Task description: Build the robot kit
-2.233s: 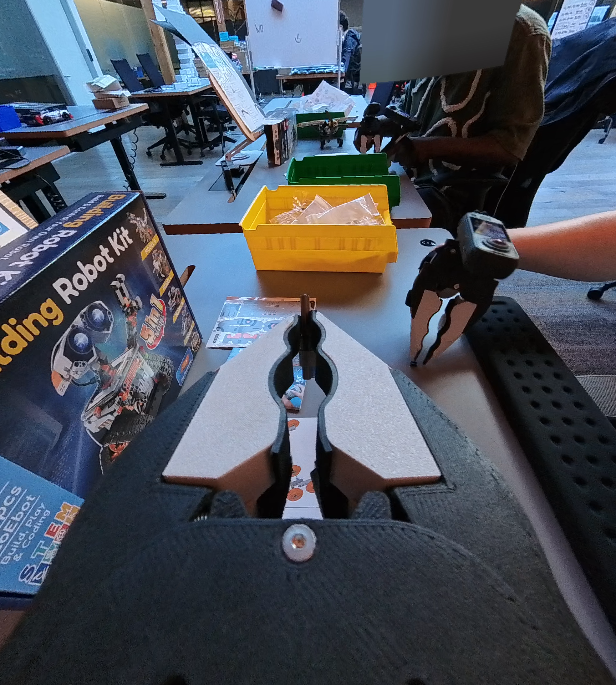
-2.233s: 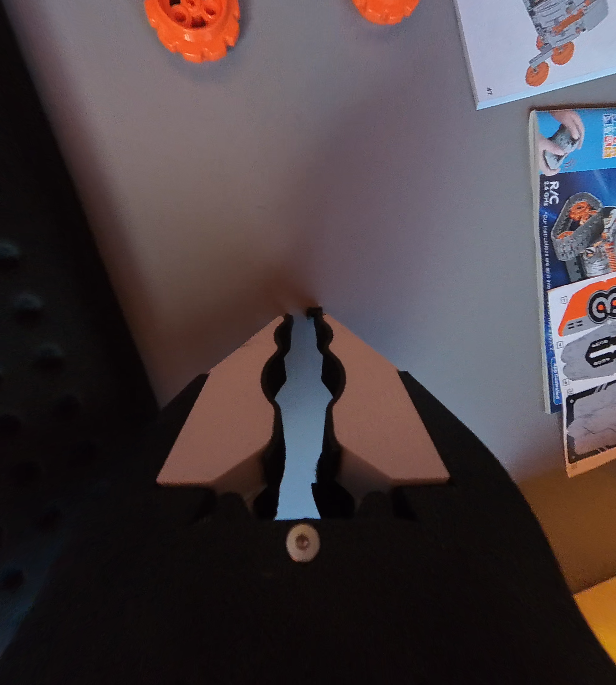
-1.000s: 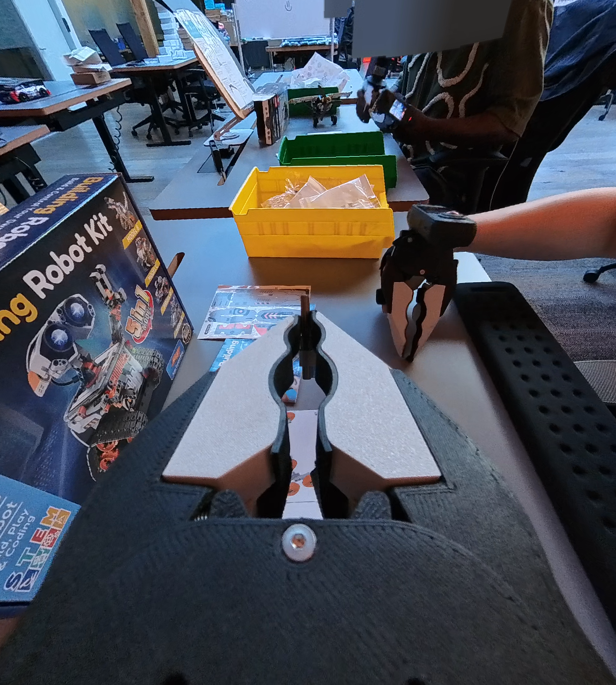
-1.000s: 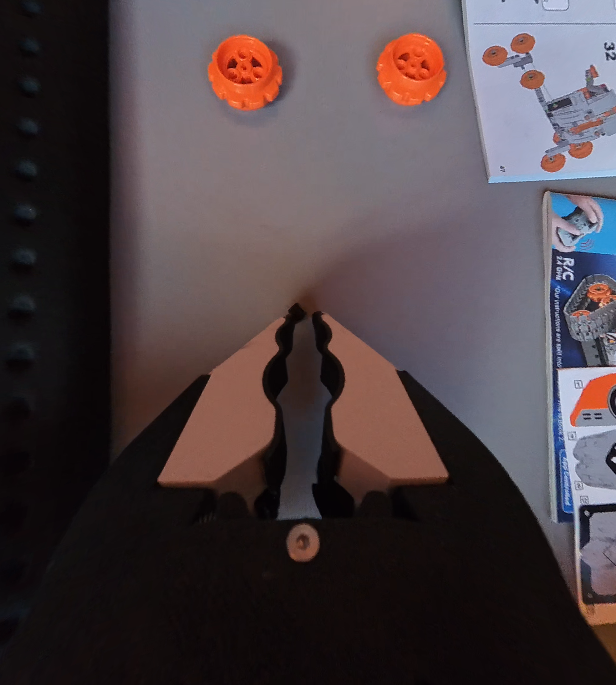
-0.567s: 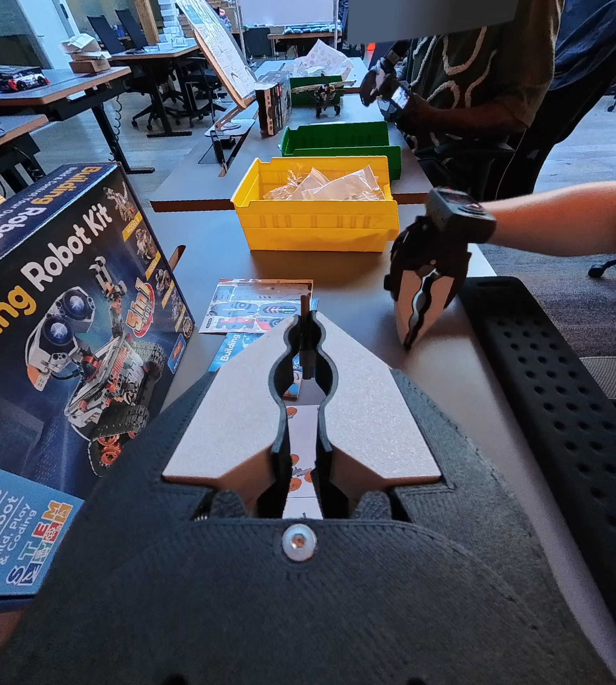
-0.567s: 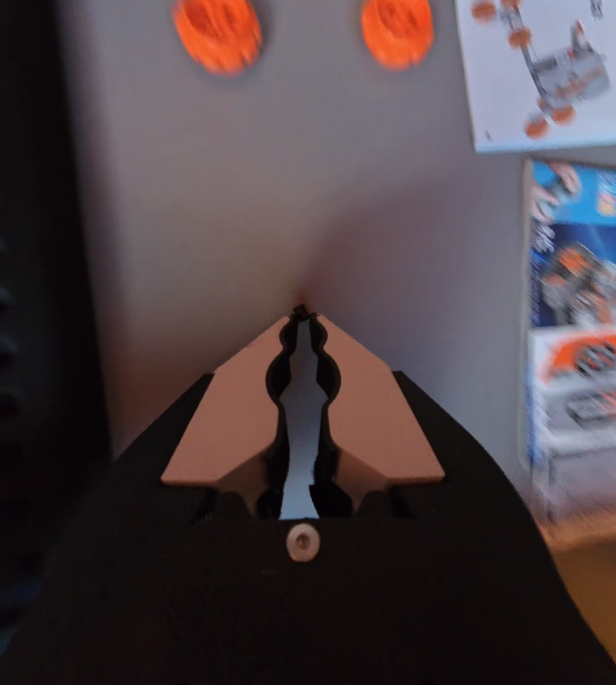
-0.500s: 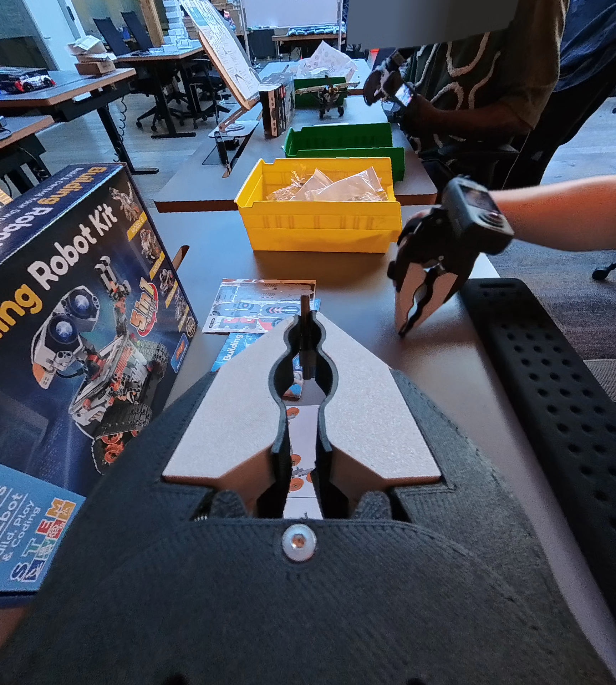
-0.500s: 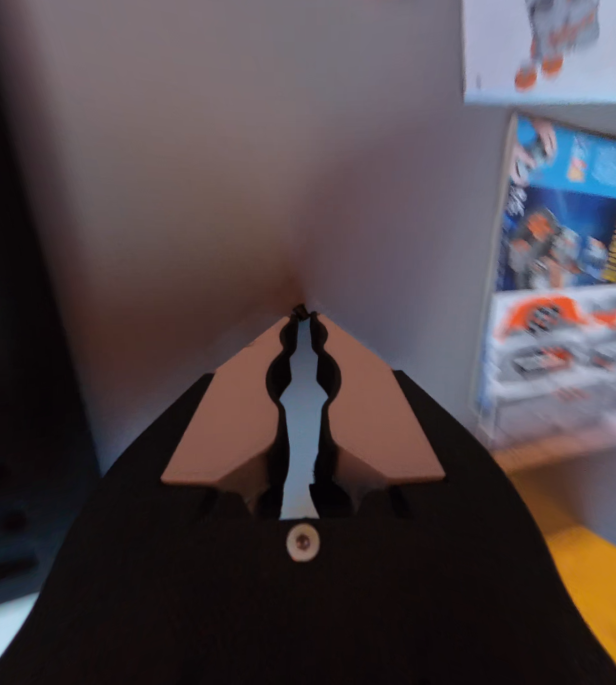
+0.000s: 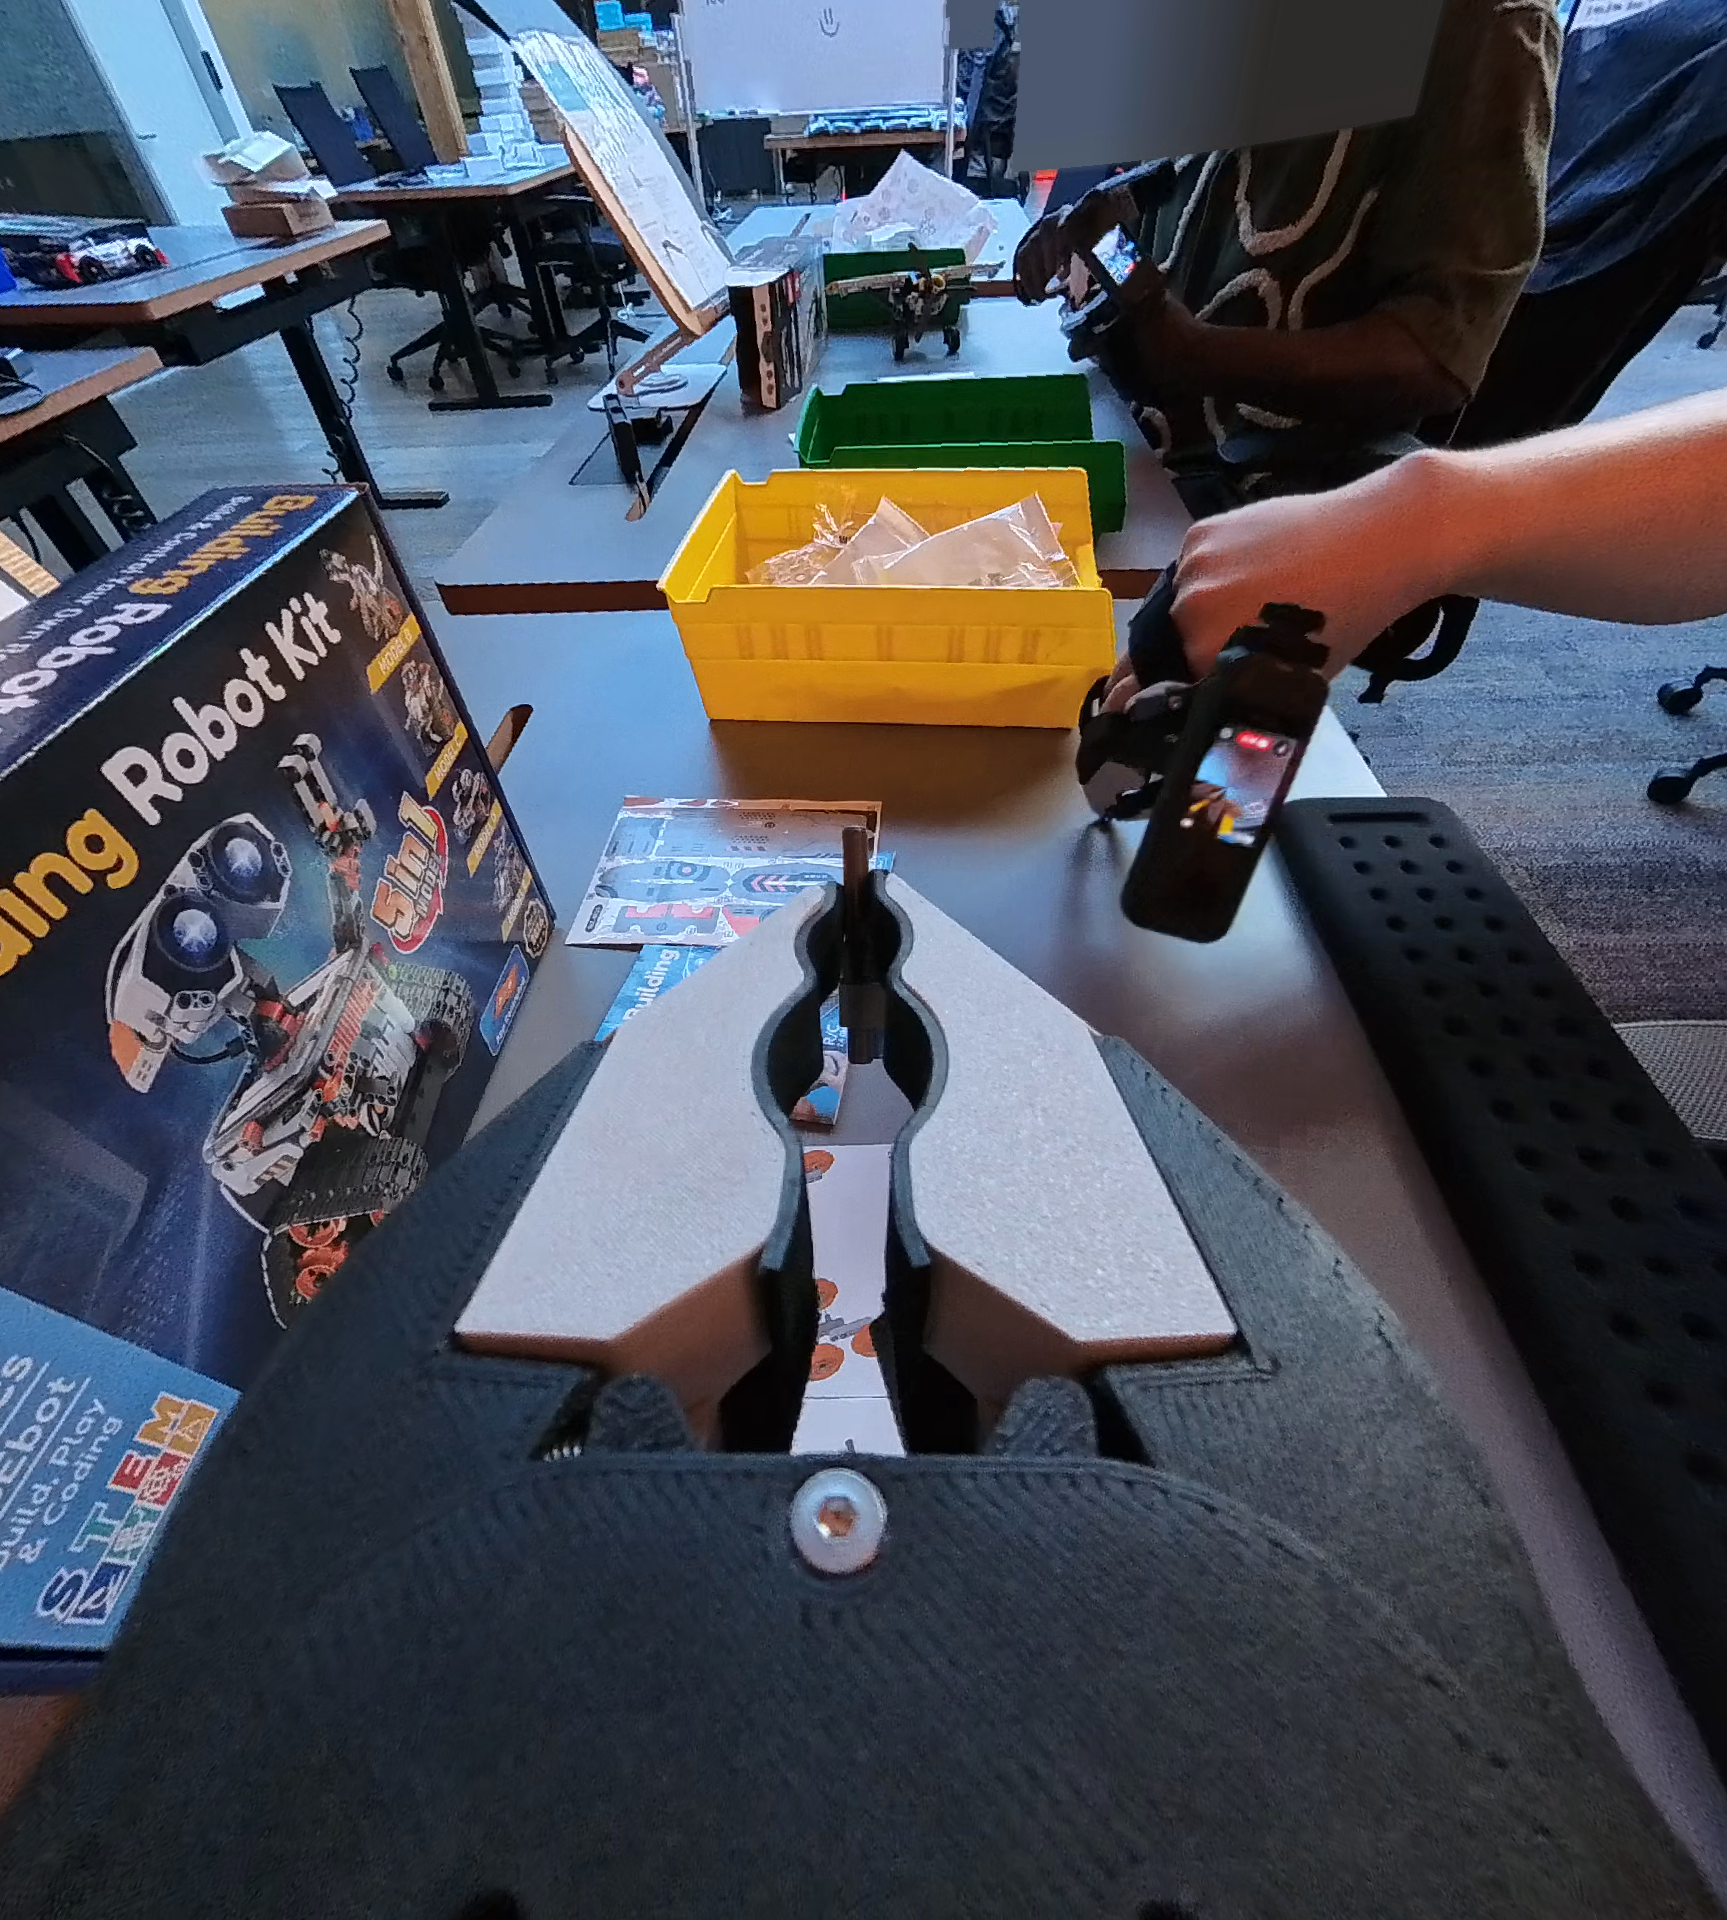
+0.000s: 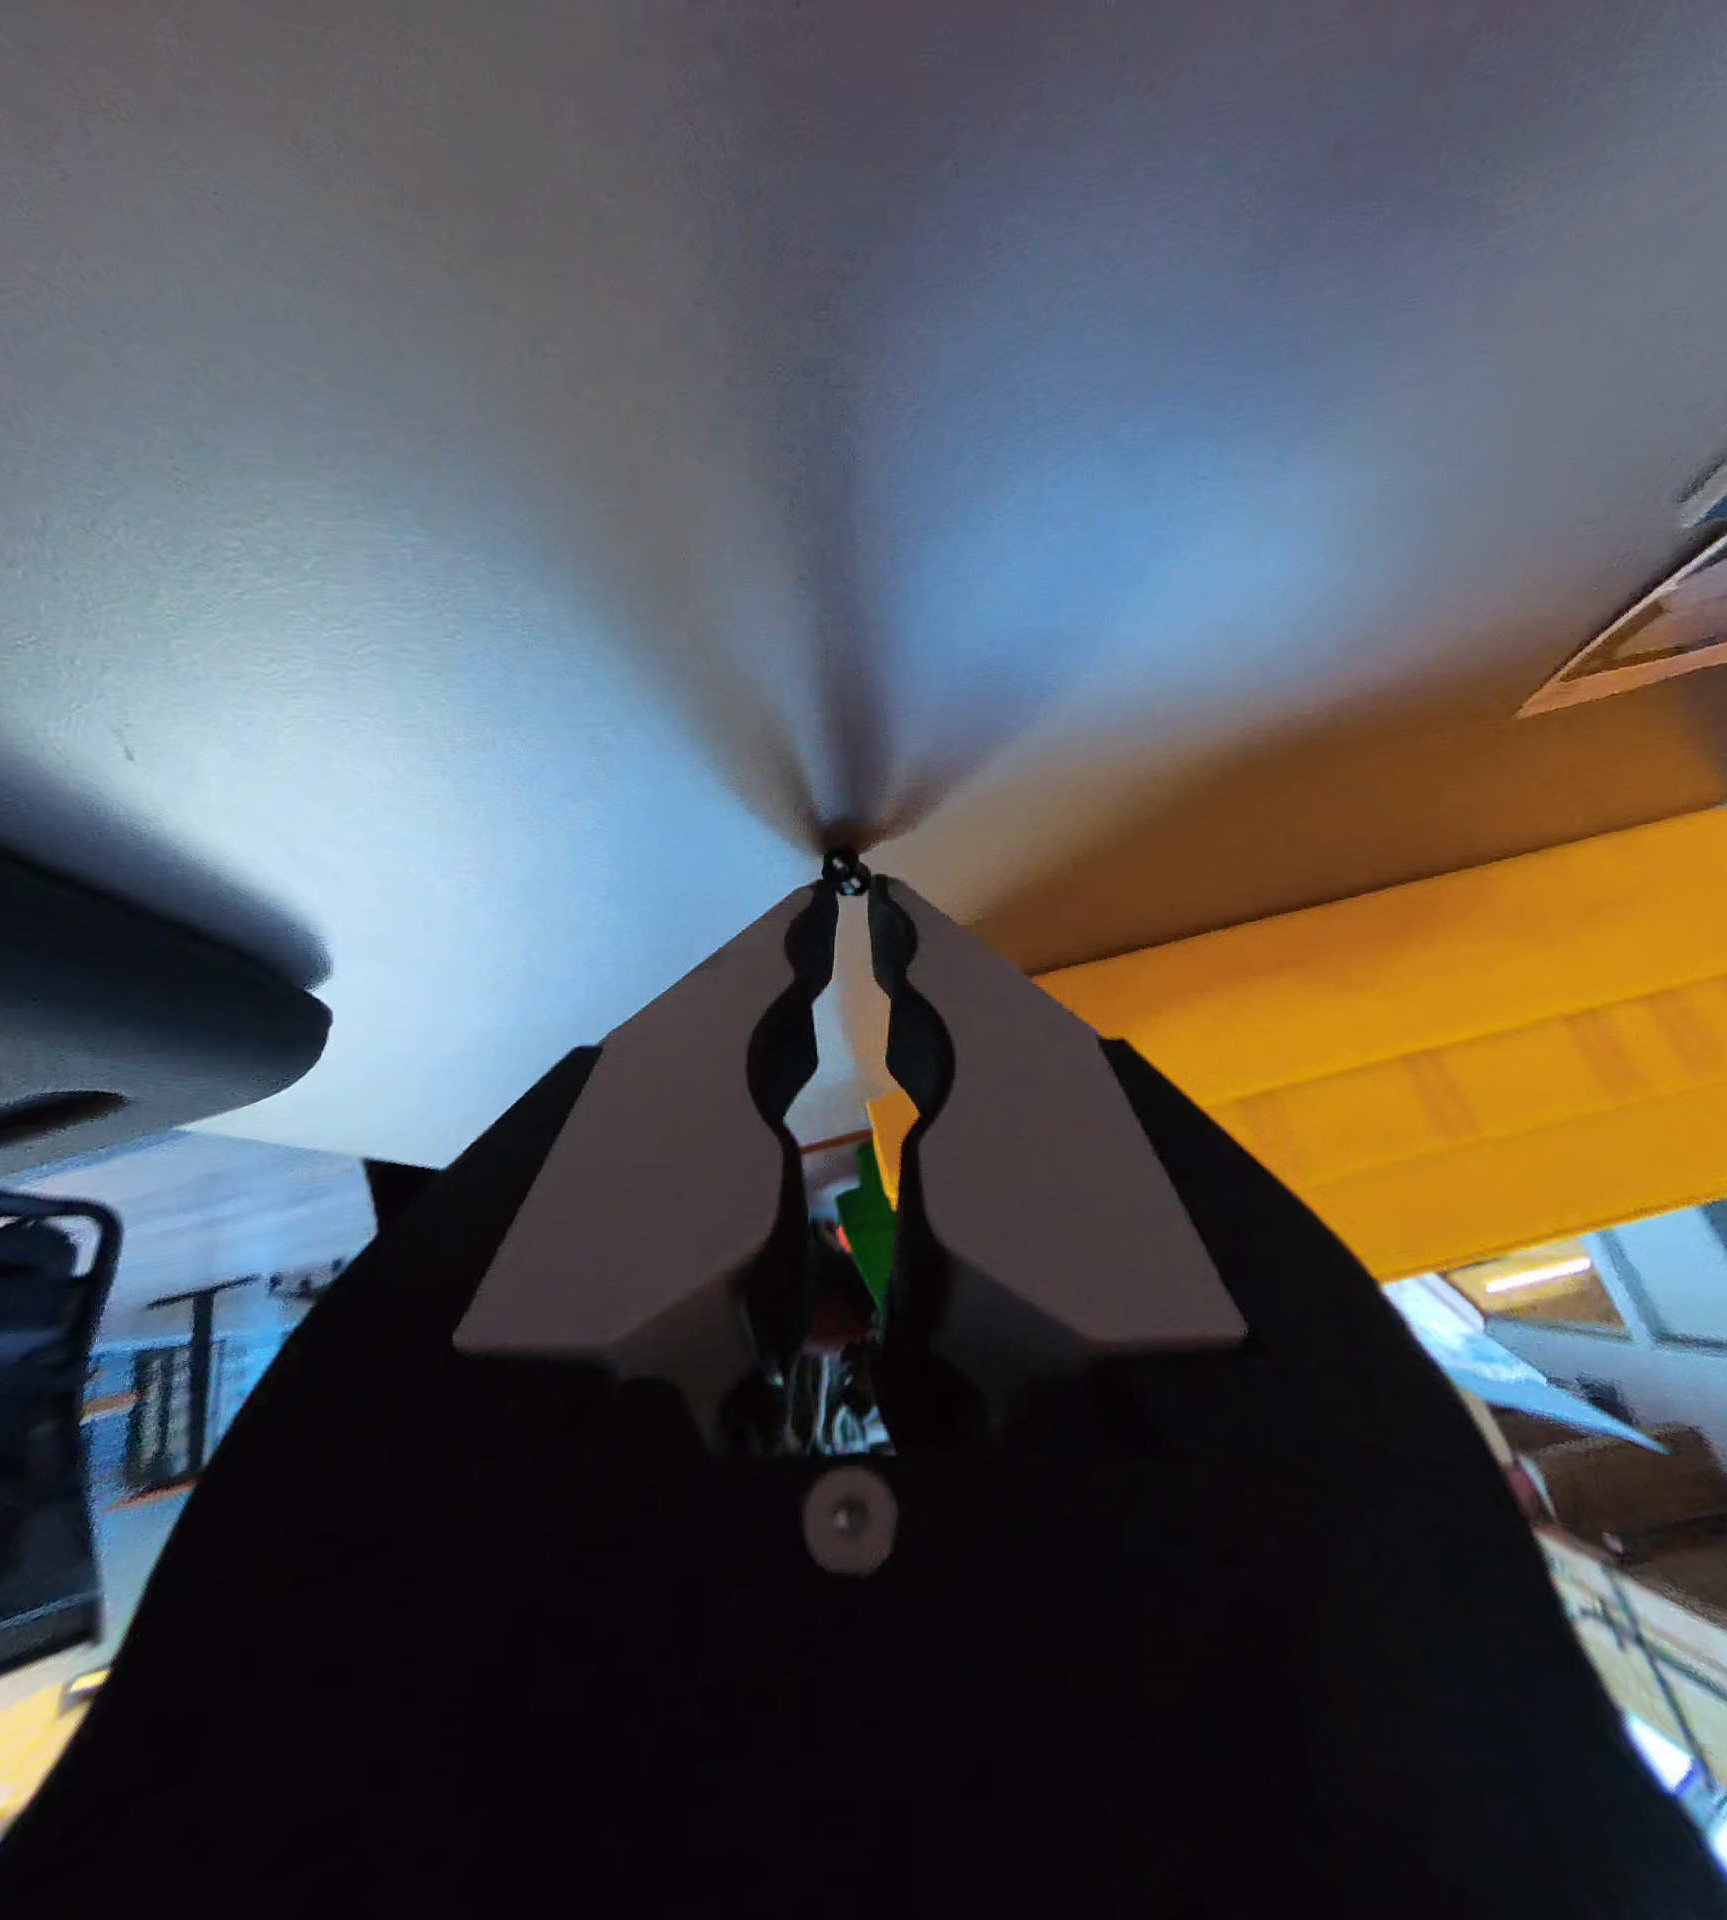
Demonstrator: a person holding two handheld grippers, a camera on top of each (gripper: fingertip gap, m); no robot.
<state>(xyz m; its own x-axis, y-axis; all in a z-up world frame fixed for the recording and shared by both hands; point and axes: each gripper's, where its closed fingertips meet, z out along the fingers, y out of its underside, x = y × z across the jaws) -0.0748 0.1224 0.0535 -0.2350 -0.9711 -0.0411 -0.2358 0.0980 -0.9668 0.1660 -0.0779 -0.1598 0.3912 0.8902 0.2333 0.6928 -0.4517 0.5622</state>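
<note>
Your left gripper [image 9: 856,883] is clamped on a thin black axle pin [image 9: 856,940], which stands upright between the closed tips and pokes out above them. Right under those fingers you've got a white instruction page with orange wheels printed on it [image 9: 843,1288], and just past that a blue booklet [image 9: 656,987] with a sticker sheet [image 9: 734,862] lying beyond it on the grey table [image 9: 942,774]. On your left stands the big dark-blue robot kit box [image 9: 215,883], tilted slightly, its front facing you.

Over to your right gripper [image 10: 846,881]: its tips are pressed right down at the tabletop, nipped together on a tiny black piece [image 10: 844,871], too small to say what kind. From the left wrist view, that gripper [image 9: 1113,795] sits near the table's right edge, your hand [image 9: 1254,582] wrapped round it, its camera screen [image 9: 1217,800] facing back at you. A black perforated pad [image 9: 1565,1143] runs along the right edge of the table beside it.

Farther out, the yellow bin [image 9: 900,665] sits just beyond your right gripper, clear plastic bags [image 9: 932,551] heaped inside. Behind it a green bin [image 9: 952,426] rests on the next table, and a seated person in a patterned shirt [image 9: 1337,239] works there with their own gripper. Desks and office chairs fill the back of the room.
</note>
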